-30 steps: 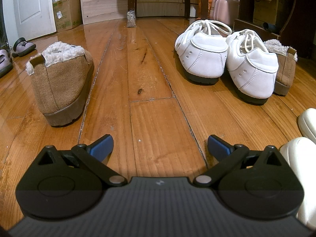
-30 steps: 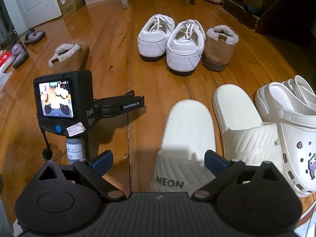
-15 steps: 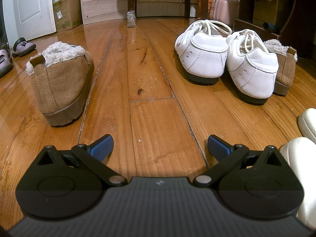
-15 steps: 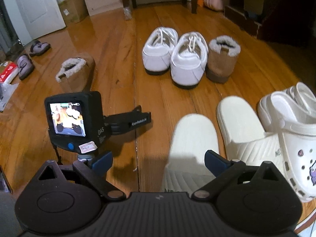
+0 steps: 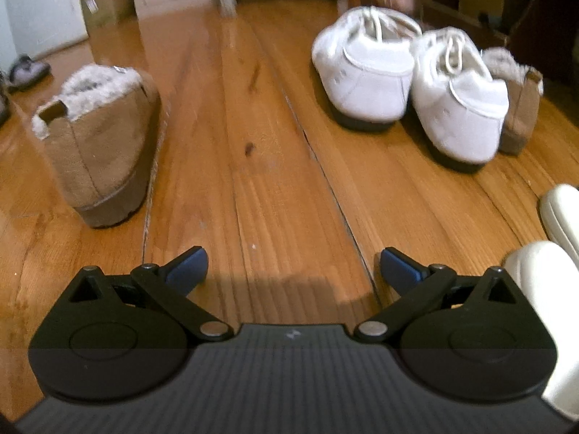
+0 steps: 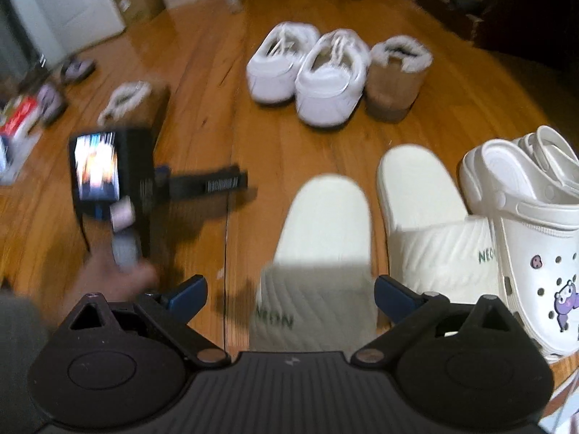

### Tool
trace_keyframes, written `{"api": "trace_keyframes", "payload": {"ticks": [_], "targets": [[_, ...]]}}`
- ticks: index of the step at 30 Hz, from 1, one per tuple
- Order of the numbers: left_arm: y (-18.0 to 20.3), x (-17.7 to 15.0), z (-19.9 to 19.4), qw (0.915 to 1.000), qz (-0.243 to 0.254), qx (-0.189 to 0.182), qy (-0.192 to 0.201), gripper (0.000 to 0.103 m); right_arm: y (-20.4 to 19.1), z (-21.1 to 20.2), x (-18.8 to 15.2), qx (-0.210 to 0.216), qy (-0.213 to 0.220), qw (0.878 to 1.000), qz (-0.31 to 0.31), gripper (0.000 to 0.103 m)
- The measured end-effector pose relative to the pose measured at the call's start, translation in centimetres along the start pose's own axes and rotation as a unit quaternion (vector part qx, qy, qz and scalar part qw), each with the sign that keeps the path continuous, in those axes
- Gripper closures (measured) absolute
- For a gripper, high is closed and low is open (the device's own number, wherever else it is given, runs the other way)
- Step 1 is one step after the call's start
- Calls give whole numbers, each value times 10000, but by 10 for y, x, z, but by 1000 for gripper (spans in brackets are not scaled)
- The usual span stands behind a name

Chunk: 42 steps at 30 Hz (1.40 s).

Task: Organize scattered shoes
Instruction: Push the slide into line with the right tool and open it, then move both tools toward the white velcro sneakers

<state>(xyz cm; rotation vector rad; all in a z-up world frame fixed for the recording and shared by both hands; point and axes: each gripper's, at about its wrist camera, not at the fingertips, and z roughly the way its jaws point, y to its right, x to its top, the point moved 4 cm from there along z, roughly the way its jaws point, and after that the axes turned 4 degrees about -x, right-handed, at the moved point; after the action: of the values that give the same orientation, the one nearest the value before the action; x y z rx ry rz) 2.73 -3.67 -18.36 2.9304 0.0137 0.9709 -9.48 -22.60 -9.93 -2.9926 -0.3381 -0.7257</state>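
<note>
Both views now blurred: both grippers are on the move after sitting steady a second ago. Left gripper [image 5: 291,266] has lifted off the floor [image 5: 275,181], jaws wide apart, nothing held. Stray fur slipper [image 5: 99,144] stands alone at its 10 o'clock; its mate [image 5: 521,103] stands just beside the white sneakers [image 5: 409,86] at 1 o'clock. Right gripper [image 6: 289,296] also gapes empty above the near cream slide [image 6: 322,253]. Likely meaning: the reach for the stray slipper is starting; pairing not yet done. Slides and clog [image 6: 532,224] already lined up.
</note>
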Motion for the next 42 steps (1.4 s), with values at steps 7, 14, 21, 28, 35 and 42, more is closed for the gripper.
{"api": "trace_keyframes", "payload": {"ticks": [7,14,21,28,35,42], "targets": [[4,8,-29,9978,-79,-307,-583,0,-2,29,-15,-489,-613,9969,-104,4],[23,12,-67,9945,454,-618,-710,0,-5,50,-18,-482,-438,9971,-386,6],[33,14,-92,9884,458,-1071,-973,0,-3,46,-9,-637,105,9920,-1084,12],[39,12,-118,9859,554,-1279,-930,0,4,52,1,-390,-88,9905,-1316,4],[18,24,-136,9835,343,-1596,-782,0,17,-14,29,366,128,9979,519,6],[6,83,-134,9850,666,-1493,-547,0,4,-46,125,549,-38,9934,1005,7]]}}
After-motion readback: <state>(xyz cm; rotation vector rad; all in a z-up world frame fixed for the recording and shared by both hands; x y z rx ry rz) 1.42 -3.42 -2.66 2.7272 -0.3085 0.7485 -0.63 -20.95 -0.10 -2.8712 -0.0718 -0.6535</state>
